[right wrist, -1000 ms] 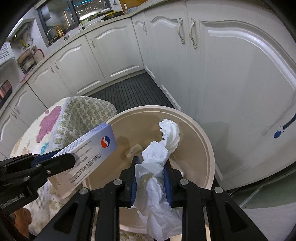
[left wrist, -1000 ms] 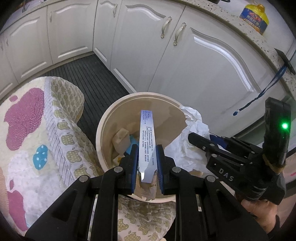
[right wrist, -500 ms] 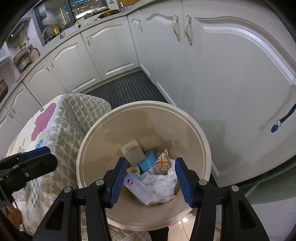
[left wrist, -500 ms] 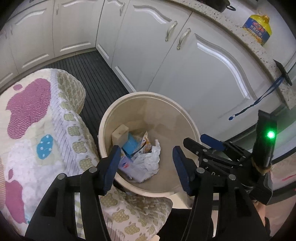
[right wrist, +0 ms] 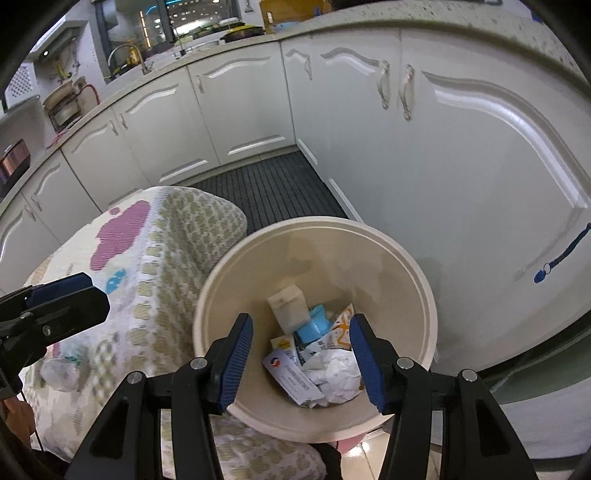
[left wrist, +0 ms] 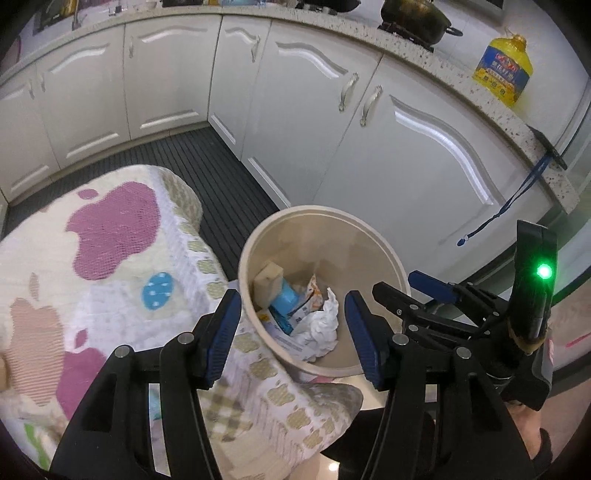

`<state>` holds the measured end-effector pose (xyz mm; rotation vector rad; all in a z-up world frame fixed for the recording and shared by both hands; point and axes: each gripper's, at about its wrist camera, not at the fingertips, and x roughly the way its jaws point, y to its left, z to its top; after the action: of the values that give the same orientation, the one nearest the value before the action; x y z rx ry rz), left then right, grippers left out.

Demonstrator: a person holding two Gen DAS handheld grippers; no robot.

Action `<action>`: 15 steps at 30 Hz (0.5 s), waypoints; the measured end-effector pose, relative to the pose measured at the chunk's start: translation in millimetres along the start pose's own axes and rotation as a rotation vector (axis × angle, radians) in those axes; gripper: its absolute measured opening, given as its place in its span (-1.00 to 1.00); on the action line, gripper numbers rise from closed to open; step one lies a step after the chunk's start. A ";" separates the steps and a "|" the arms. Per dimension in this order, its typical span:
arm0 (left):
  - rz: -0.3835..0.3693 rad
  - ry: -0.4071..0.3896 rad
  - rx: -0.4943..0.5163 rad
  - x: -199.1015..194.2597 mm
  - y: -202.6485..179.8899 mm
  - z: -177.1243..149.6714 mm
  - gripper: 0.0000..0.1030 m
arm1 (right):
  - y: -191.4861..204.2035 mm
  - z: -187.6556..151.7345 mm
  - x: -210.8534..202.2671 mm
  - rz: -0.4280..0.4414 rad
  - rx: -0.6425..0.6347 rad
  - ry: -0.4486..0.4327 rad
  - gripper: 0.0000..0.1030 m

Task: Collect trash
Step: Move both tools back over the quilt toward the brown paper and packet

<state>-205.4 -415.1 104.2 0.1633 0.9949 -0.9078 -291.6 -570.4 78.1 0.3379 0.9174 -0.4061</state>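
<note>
A round beige trash bin (left wrist: 384, 243) (right wrist: 417, 266) stands on the floor by the cabinets. Inside lie a white carton with blue print (right wrist: 291, 376), crumpled white tissue (left wrist: 325, 321) (right wrist: 340, 373), a beige sponge block (left wrist: 267, 282) (right wrist: 288, 308), a blue packet (right wrist: 314, 326) and an orange-patterned wrapper (right wrist: 341, 328). My left gripper (left wrist: 293, 330) is open and empty above the bin's near rim. My right gripper (right wrist: 301, 360) is open and empty over the bin; it also shows in the left wrist view (left wrist: 417, 295).
A table under an apple-print cloth (left wrist: 110, 280) (right wrist: 159, 258) adjoins the bin's left side. White kitchen cabinets (left wrist: 406, 147) stand close behind the bin. A yellow oil bottle (left wrist: 504, 72) and a pot (left wrist: 413, 18) sit on the counter. A dark ribbed mat (right wrist: 266, 188) covers the floor.
Both grippers opened: the left let go of the carton and the right let go of the tissue, and both now lie in the bin. Both grippers have since risen away from the bin.
</note>
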 end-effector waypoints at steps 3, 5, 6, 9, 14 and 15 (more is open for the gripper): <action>0.002 -0.017 -0.010 -15.0 7.7 -1.7 0.10 | 12.6 1.5 -6.7 0.009 -0.015 -0.007 0.03; 0.000 -0.028 -0.017 -25.4 14.6 -3.5 0.10 | 22.6 2.3 -9.3 0.020 -0.025 -0.010 0.04; 0.001 -0.034 -0.020 -31.0 18.9 -4.6 0.10 | 27.8 3.3 -11.3 0.028 -0.030 -0.013 0.05; 0.003 -0.045 -0.032 -48.2 34.7 -7.9 0.10 | 44.0 4.6 -16.3 0.052 -0.045 -0.020 0.08; 0.010 -0.060 -0.071 -81.4 72.1 -12.4 0.10 | 72.3 7.7 -24.7 0.087 -0.085 -0.034 0.09; 0.019 -0.067 -0.080 -89.0 81.7 -14.3 0.10 | 77.0 7.1 -26.6 0.095 -0.092 -0.035 0.10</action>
<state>-175.6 -303.9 143.6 0.0740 0.9646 -0.8492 -264.5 -501.2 112.2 0.2878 0.8790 -0.2812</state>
